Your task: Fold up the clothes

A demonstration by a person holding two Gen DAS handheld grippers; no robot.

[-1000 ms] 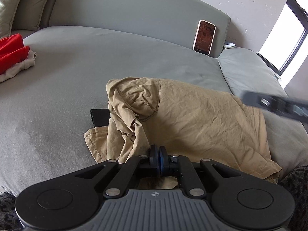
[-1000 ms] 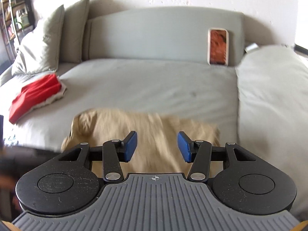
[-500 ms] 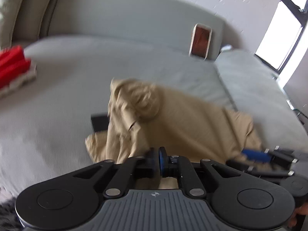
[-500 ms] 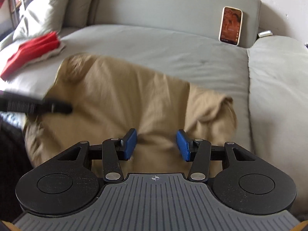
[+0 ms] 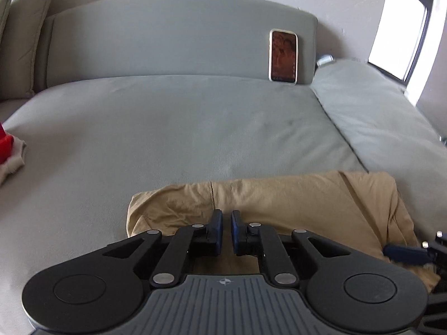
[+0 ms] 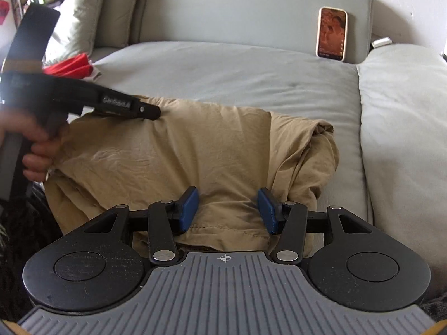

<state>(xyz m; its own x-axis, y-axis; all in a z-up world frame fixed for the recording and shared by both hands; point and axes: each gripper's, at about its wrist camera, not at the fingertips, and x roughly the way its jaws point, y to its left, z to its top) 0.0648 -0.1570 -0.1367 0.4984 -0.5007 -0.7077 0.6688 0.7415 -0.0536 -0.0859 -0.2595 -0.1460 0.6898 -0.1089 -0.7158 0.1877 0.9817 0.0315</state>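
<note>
- While the tan garment (image 6: 195,153) lies bunched and creased on the grey sofa (image 5: 181,122), the left gripper (image 5: 226,230) has its jaws almost together, a narrow empty gap between them.
- Right gripper (image 6: 227,209): jaws half apart, released, blue pads hovering over the cloth's stitched hem.
- Soft, wrinkled cotton-like fabric.

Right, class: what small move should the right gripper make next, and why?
Probably close on the hem: the right gripper stands open astride it, and the cloth is bunched at one end, so it likely needs more folding.
</note>
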